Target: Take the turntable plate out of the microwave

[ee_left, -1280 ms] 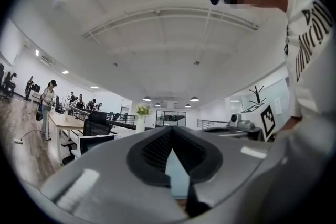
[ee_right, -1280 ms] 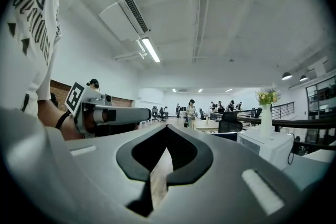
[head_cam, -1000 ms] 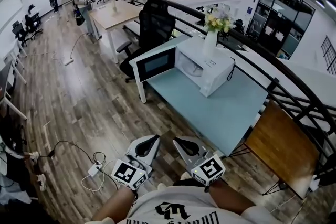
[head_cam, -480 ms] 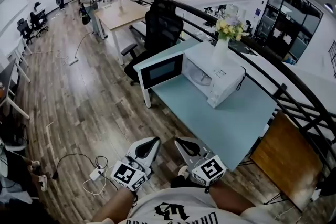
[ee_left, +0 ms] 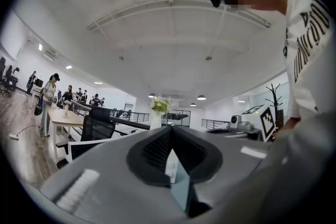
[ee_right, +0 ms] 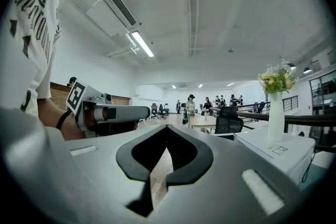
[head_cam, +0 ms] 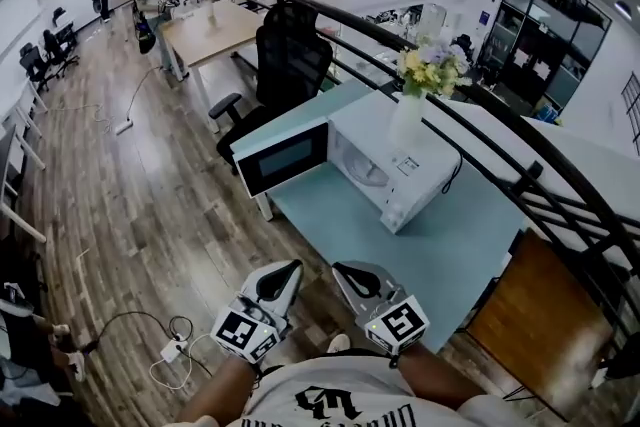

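Turntable plate [head_cam: 366, 172] in open microwave [head_cam: 402, 183] | well ahead of left gripper [head_cam: 288, 269] and right gripper [head_cam: 345, 271] | both closed, empty

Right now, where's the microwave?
In the head view, the white microwave sits just right of centre on the pale blue table. Its door is swung open to the left, and a flower vase stands on top.
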`<state>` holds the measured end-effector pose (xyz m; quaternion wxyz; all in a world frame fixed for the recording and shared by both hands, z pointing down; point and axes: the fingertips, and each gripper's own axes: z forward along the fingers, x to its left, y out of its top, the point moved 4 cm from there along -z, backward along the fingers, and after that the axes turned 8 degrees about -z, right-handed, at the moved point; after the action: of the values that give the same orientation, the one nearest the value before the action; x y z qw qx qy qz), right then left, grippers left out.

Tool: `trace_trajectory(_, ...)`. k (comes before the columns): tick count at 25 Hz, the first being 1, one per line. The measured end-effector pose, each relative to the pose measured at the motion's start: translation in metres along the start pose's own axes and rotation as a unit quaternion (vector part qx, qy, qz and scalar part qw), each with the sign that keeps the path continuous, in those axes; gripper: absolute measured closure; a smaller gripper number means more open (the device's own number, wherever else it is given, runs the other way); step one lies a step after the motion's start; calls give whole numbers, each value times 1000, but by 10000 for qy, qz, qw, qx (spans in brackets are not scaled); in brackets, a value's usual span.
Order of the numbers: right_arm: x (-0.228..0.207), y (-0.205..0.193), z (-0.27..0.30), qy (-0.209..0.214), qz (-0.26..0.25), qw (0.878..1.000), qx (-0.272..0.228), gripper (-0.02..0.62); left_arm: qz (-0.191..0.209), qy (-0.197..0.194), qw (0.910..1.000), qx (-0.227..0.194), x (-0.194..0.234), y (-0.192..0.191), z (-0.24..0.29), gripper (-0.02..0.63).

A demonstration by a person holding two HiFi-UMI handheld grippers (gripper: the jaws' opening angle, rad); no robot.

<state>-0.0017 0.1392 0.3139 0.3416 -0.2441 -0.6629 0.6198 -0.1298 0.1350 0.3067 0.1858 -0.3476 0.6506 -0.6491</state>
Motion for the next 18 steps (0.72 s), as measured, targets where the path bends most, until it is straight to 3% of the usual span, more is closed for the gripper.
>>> trace_trajectory(11, -69, -12, 17, -167, 69, 9998, 131, 594, -44, -243, 9997, 86, 26, 0, 84, 557)
trace_trajectory(18, -109, -23, 84, -630, 138, 9976, 235, 594, -96, -681, 9974, 228, 105, 11, 131, 557)
